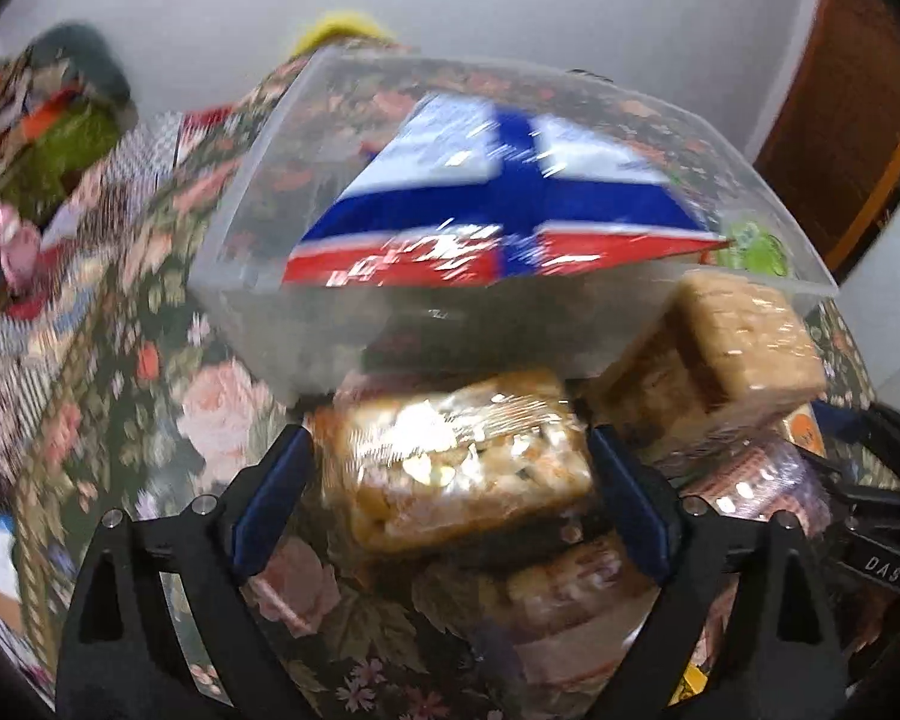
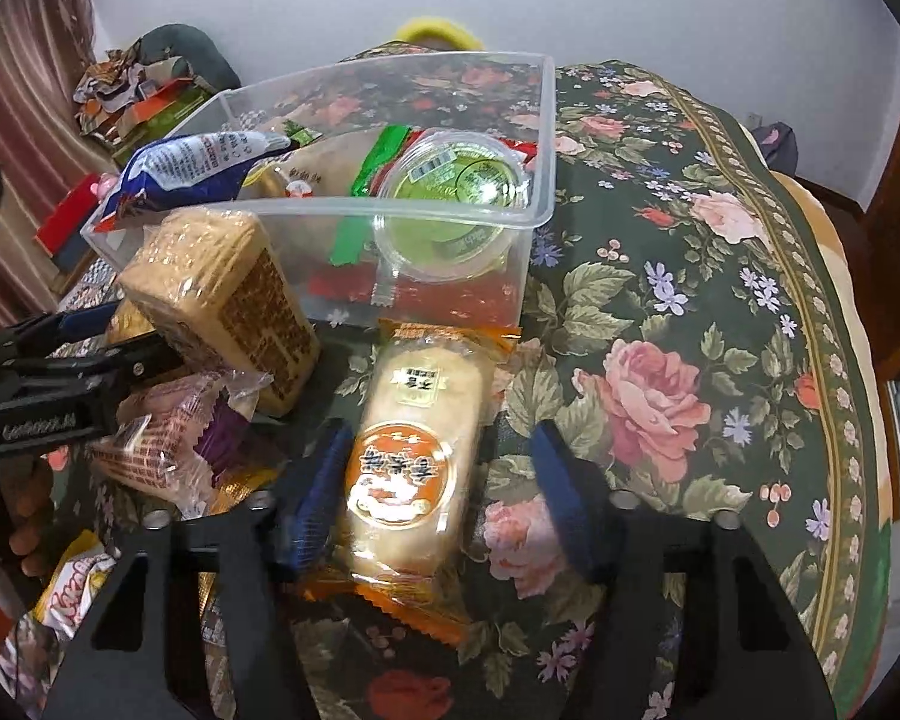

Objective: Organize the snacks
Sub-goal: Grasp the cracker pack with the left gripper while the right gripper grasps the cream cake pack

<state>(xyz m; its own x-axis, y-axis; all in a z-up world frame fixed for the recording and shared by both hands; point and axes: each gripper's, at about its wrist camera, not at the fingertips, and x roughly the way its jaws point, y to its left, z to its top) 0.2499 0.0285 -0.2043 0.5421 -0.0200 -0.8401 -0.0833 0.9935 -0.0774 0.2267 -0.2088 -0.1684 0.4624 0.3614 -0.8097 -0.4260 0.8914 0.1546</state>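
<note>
A pale wall backs a bench [image 2: 720, 276] draped in a dark green cloth printed with pink roses, which fills most of both views.

The largest thing on it is a clear plastic bin [image 2: 543, 138], in the upper middle of the right wrist view and the upper centre of the left wrist view [image 1: 252, 192]. Inside lie a blue, white and red snack bag [image 1: 498, 192], a round green-lidded cup [image 2: 456, 186] near the bin's right wall, and green and red wrappers.

Just in front of the bin, at centre left of the right wrist view, a tan block of wrapped biscuits [image 2: 222, 294] leans tilted against the bin's near wall.

The left gripper [image 1: 450, 468], in the lower centre of its own view, has its blue-padded fingers [image 1: 270, 498] spread wide on either side of a clear-wrapped golden snack bar [image 1: 456, 474]; whether the pads touch it cannot be told through the blur.

The right gripper [image 2: 438, 480], in the lower centre of its view, straddles an orange-edged rice cracker packet [image 2: 414, 450] lying lengthwise on the cloth. Its left finger [image 2: 315, 492] is against the packet's edge, while the right finger stands clear of it, so it is not clamped.

Smaller pink-wrapped snacks [image 2: 150, 438] lie at lower left.
</note>
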